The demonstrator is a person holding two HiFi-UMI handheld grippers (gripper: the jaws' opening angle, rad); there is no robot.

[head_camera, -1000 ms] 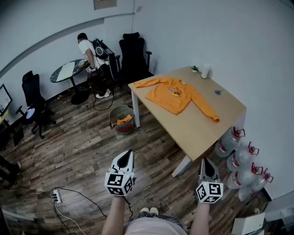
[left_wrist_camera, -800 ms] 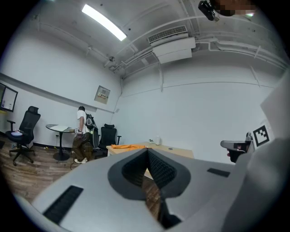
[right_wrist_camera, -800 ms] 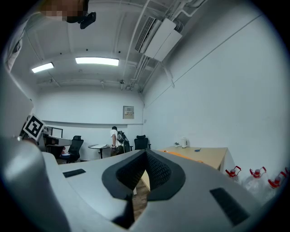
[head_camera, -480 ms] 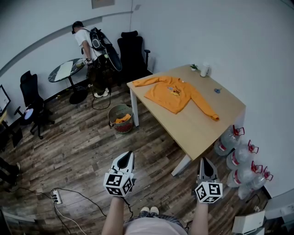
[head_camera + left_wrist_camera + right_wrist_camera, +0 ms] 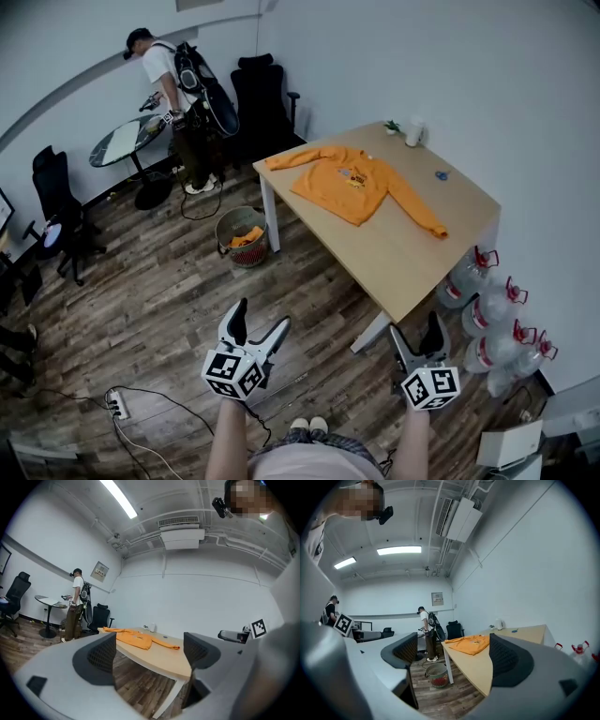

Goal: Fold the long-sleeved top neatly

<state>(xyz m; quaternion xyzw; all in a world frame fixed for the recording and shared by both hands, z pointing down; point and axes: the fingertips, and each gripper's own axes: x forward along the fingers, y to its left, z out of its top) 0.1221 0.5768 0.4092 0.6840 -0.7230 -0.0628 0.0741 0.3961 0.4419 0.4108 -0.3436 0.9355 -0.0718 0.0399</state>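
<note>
Orange long-sleeved top (image 5: pixel 361 186) lies spread flat on light wooden table (image 5: pixel 412 258), well apart from both grippers. Left gripper (image 5: pixel 260 317) and right gripper (image 5: pixel 414 326) hover over dark wood-plank floor (image 5: pixel 169 300), jaws opening wide, nothing between them.

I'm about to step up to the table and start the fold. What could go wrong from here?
1. The orange long-sleeved top has one sleeve cuff right at the light wooden table's corner. Dragging the fabric during the fold could pull it over the edge.
2. The clear water jugs stand on the floor beside the table, so a step on that side could trip you.
</note>
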